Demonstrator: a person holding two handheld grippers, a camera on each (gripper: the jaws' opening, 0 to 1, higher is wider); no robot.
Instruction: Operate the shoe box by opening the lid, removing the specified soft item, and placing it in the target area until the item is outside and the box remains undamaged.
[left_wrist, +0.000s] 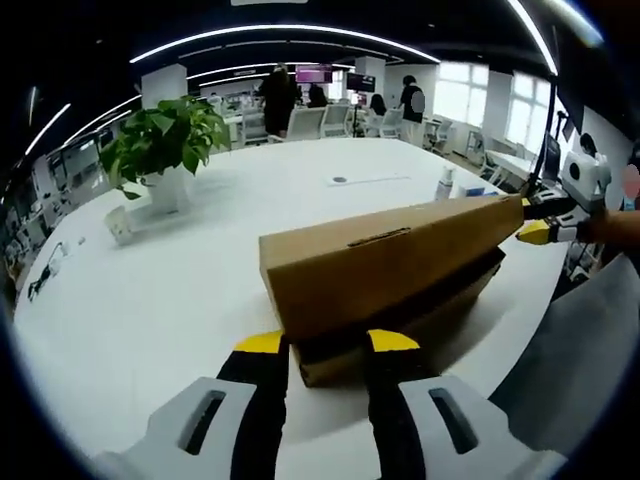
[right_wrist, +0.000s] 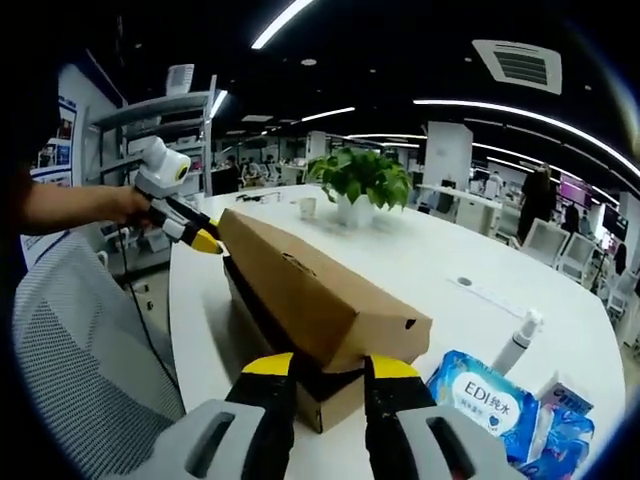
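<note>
A brown cardboard shoe box lies on the white table (left_wrist: 150, 310). Its lid (left_wrist: 390, 260) is tilted up on one long side, and the dark base (left_wrist: 440, 310) shows beneath it. My left gripper (left_wrist: 327, 342) holds the near end of the lid, its yellow-tipped jaws a narrow gap apart at the lid's lower edge. My right gripper (left_wrist: 540, 220) grips the far end. In the right gripper view the lid (right_wrist: 310, 290) runs away from my right gripper (right_wrist: 330, 366) to my left gripper (right_wrist: 195, 232). The inside of the box is hidden.
A potted plant (left_wrist: 165, 140) (right_wrist: 355, 180) stands farther back on the table, with a small cup (left_wrist: 118, 225) beside it. A blue wipes pack (right_wrist: 490, 400) and a spray bottle (right_wrist: 518, 342) lie right of the box. A grey mesh chair (right_wrist: 90, 330) stands at the table's edge.
</note>
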